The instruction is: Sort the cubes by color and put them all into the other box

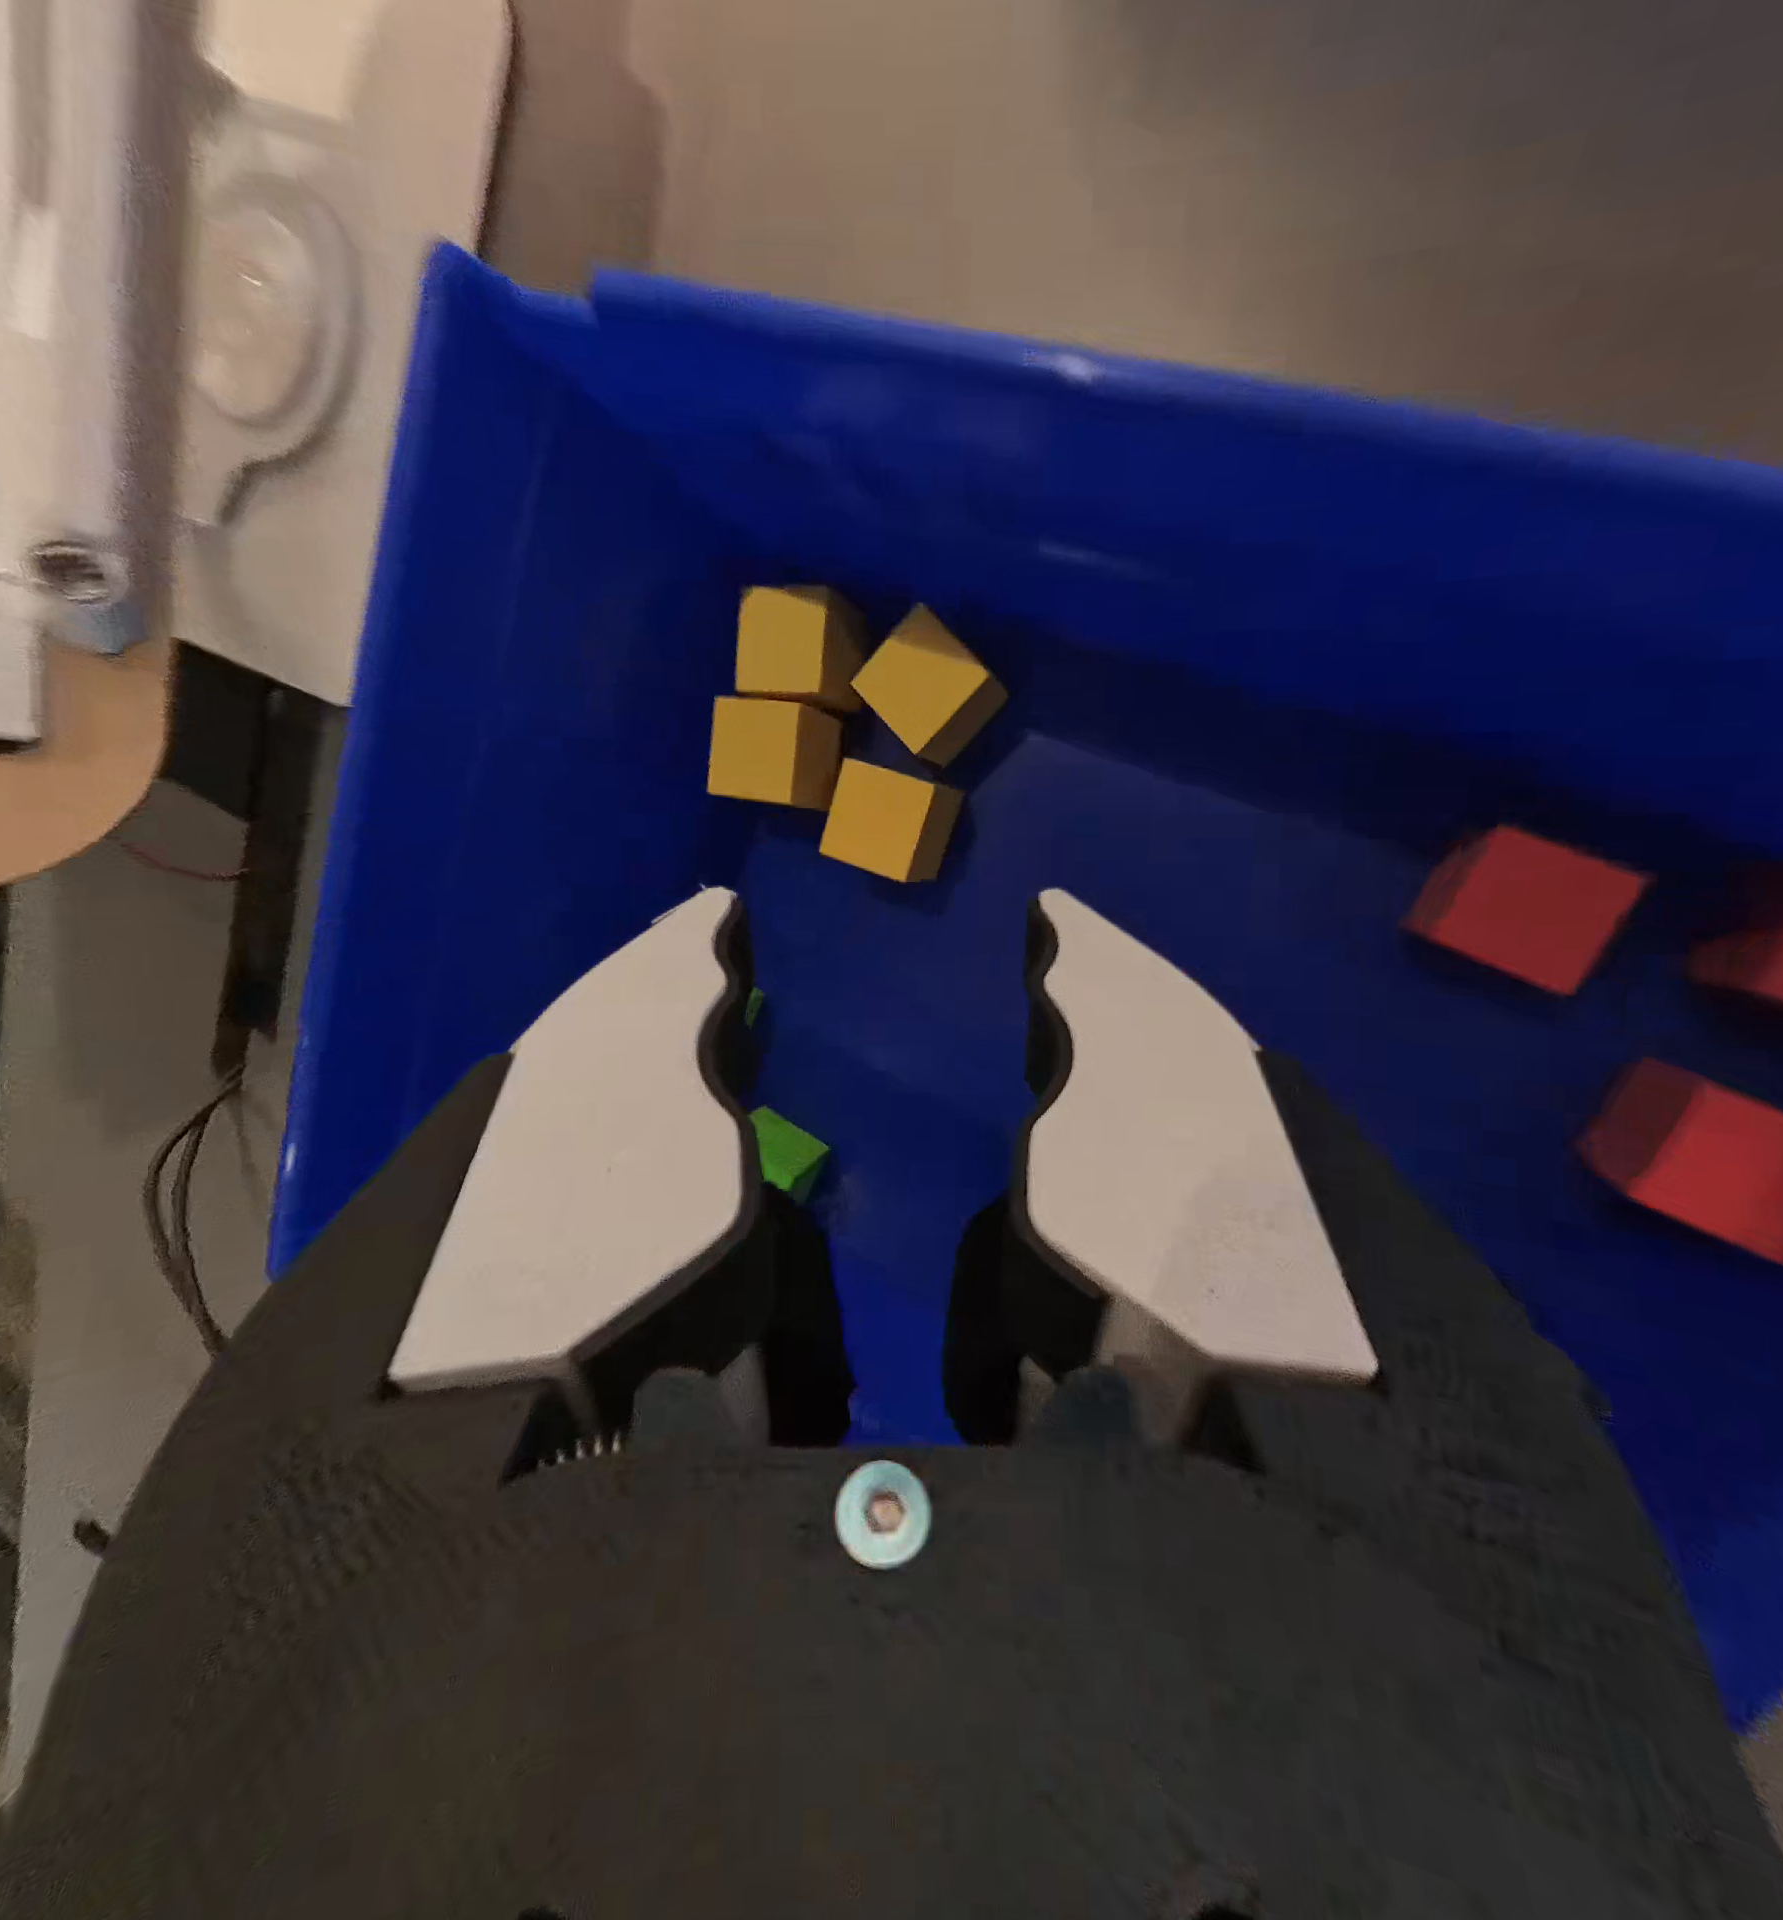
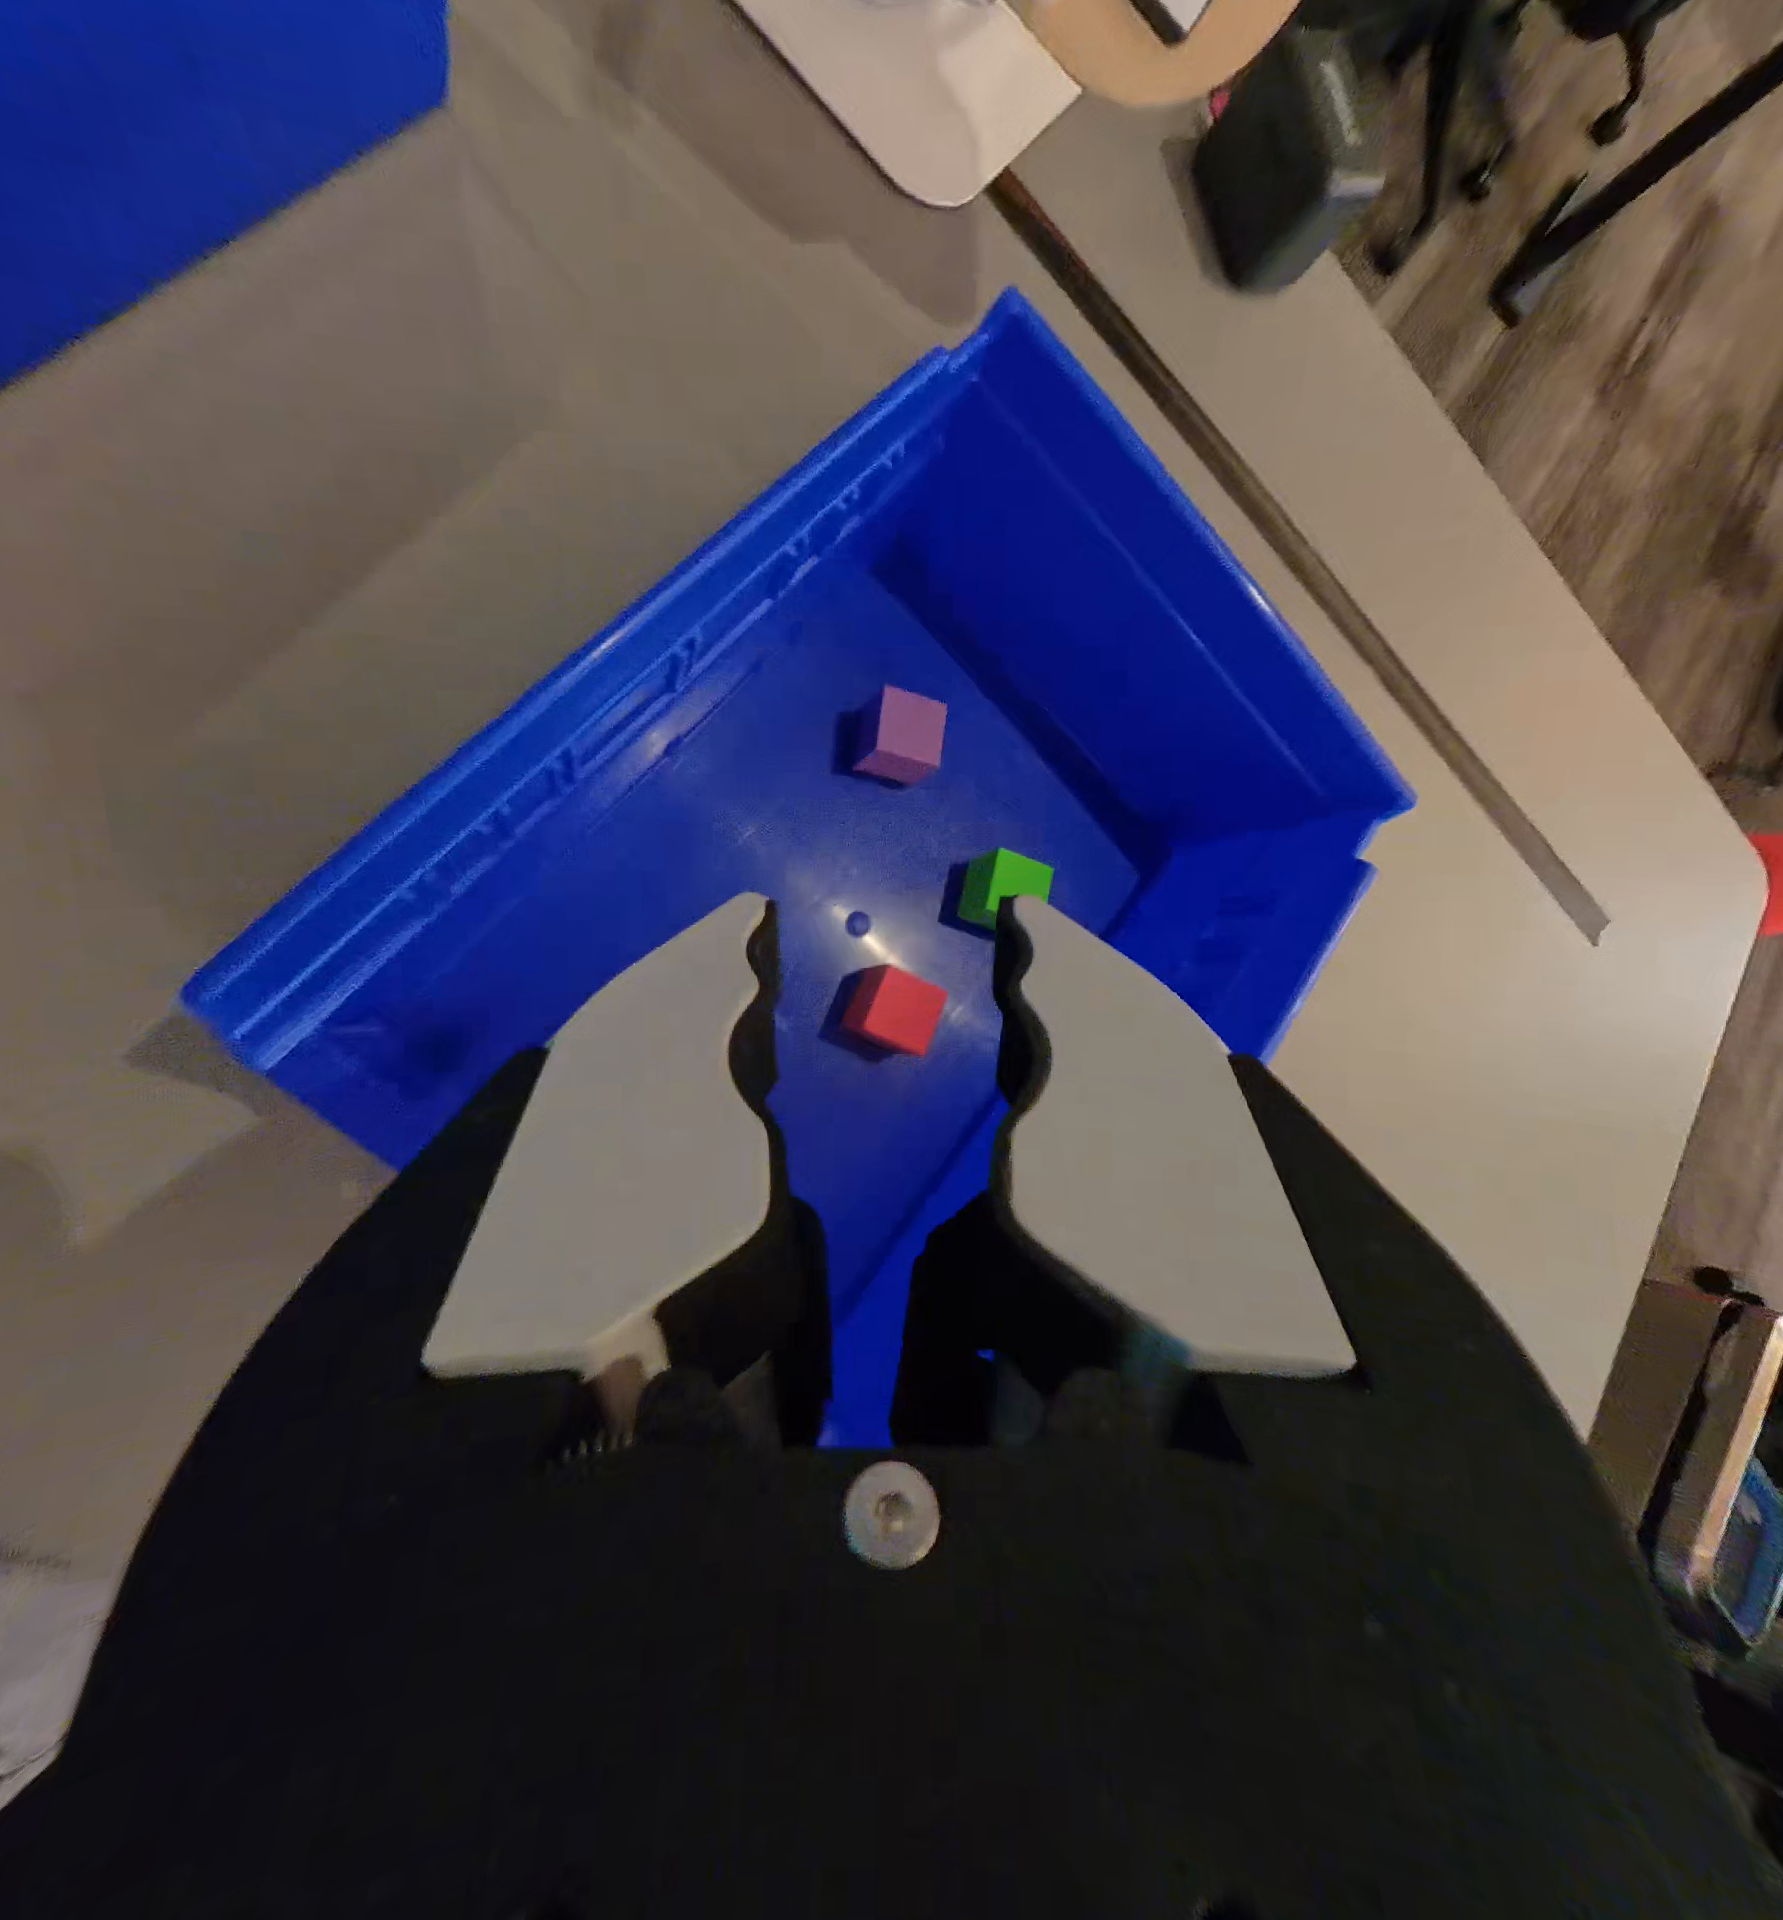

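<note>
**Both grippers spread wide over blue bins, holding nothing**

Left gripper (image 1: 882, 904): jaws wide apart, empty, over a blue bin (image 1: 575, 644). Just beyond the fingertips, four yellow cubes (image 1: 845, 727) clustered near the far left corner. Off to the right, three red cubes (image 1: 1526, 909). Beside the left finger, a green cube (image 1: 785, 1151), partly hidden.

Right gripper (image 2: 887, 904): jaws wide apart, empty, above a second blue bin (image 2: 1157, 582) on a grey table (image 2: 274, 499). Between the fingers, lower down, a red cube (image 2: 889, 1010). At the right fingertip, a green cube (image 2: 1006, 883); touching or not, cannot tell. Farther off, a purple cube (image 2: 902, 732).
</note>
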### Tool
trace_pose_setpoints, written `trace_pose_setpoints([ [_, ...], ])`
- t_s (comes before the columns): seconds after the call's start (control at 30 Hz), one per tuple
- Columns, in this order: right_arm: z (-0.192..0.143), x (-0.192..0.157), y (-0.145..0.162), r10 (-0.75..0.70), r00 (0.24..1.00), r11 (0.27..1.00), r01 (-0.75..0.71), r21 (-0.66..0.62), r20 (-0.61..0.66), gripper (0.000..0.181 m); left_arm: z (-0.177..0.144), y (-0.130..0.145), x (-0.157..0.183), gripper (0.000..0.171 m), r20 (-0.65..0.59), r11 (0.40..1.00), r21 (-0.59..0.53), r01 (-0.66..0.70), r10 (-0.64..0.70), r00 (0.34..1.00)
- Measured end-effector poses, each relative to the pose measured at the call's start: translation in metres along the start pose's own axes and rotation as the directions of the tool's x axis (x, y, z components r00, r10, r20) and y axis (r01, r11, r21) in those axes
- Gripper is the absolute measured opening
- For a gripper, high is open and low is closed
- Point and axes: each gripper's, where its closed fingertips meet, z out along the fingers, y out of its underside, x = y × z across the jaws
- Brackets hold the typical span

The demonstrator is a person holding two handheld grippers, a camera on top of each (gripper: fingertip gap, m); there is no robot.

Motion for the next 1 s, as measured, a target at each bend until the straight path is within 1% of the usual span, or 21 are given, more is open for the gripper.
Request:
trace_pose_setpoints([
  [0.07, -0.009, -0.006, 0.006, -0.014, 1.000, 1.000, 0.015, 0.013, -0.019, 0.039, 0.020, 0.006, 0.005, 0.051, -0.091, 0.998, -0.061, -0.029, 0.024, 0.996],
  [0.1, -0.012, -0.009, 0.009, -0.016, 1.000, 1.000, 0.017, 0.018, -0.020, 0.039, 0.028, 0.009, 0.006, 0.051, -0.110, 0.995, -0.084, -0.046, 0.037, 0.993],
  [0.2, -0.019, -0.016, 0.018, -0.023, 1.000, 0.999, 0.024, 0.025, -0.020, 0.039, 0.046, 0.014, 0.003, 0.051, -0.118, 0.988, -0.123, -0.095, 0.080, 0.990],
  [0.37, -0.025, -0.024, 0.030, -0.038, 0.999, 0.999, 0.039, 0.021, -0.022, 0.039, 0.060, 0.014, -0.002, 0.051, -0.112, 0.975, -0.168, -0.147, 0.129, 0.985],
  [0.5, -0.029, -0.031, 0.031, -0.054, 0.998, 0.998, 0.055, 0.035, -0.028, 0.038, 0.062, 0.014, -0.006, 0.046, -0.123, 0.970, -0.189, -0.153, 0.131, 0.984],
  [0.63, -0.036, -0.033, 0.026, -0.055, 0.998, 0.996, 0.057, 0.068, -0.037, 0.038, 0.064, 0.022, -0.002, 0.044, -0.142, 0.961, -0.224, -0.160, 0.130, 0.981],
  [0.77, -0.039, -0.036, 0.021, -0.052, 0.998, 0.994, 0.054, 0.091, -0.030, 0.038, 0.067, 0.018, 0.002, 0.037, -0.155, 0.970, -0.191, -0.148, 0.119, 0.981],
  [0.87, -0.039, -0.042, 0.019, -0.072, 0.997, 0.993, 0.074, 0.089, -0.029, 0.038, 0.068, 0.017, 0.002, 0.032, -0.165, 0.971, -0.188, -0.145, 0.114, 0.980],
  [0.93, -0.040, -0.048, 0.016, -0.079, 0.997, 0.991, 0.080, 0.103, -0.017, 0.037, 0.064, 0.018, 0.004, 0.030, -0.182, 0.973, -0.199, -0.117, 0.081, 0.980],
  [1.0, -0.043, -0.056, 0.009, -0.085, 0.996, 0.986, 0.084, 0.146, -0.001, 0.037, 0.055, 0.014, 0.004, 0.030, -0.181, 0.982, -0.183, -0.048, 0.014, 0.983],
])
